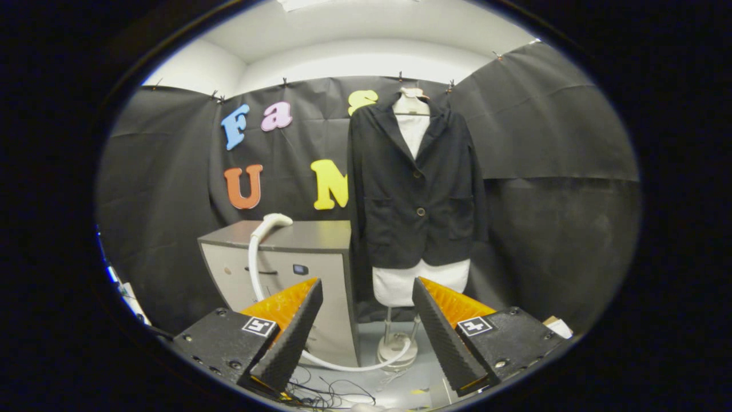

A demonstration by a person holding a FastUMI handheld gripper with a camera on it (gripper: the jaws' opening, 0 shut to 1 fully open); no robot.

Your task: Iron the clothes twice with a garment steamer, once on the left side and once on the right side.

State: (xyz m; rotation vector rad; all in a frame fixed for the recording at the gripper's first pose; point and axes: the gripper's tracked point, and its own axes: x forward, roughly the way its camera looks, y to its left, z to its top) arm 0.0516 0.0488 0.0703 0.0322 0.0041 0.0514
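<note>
Tongs spread wide, nothing between the fingers, nothing touched. Just beyond the fingertips and low down, a white hose curving across the floor past the round foot of a stand. Ahead of the left finger, a grey cabinet, with the hose climbing its front and the steamer head lying on the top, near the front left corner. Ahead of the right finger and further back, a dark jacket buttoned on a white dress form, hanging upright against the black cloth wall, well apart from the steamer head.

Judged as the opening step: steamer not yet picked up, no pass made on either side of the jacket. Next move likely a reach forward and left over the cabinet, fingers closing around the steamer head's neck, with slack in the hose minded before swinging right to the jacket.
</note>
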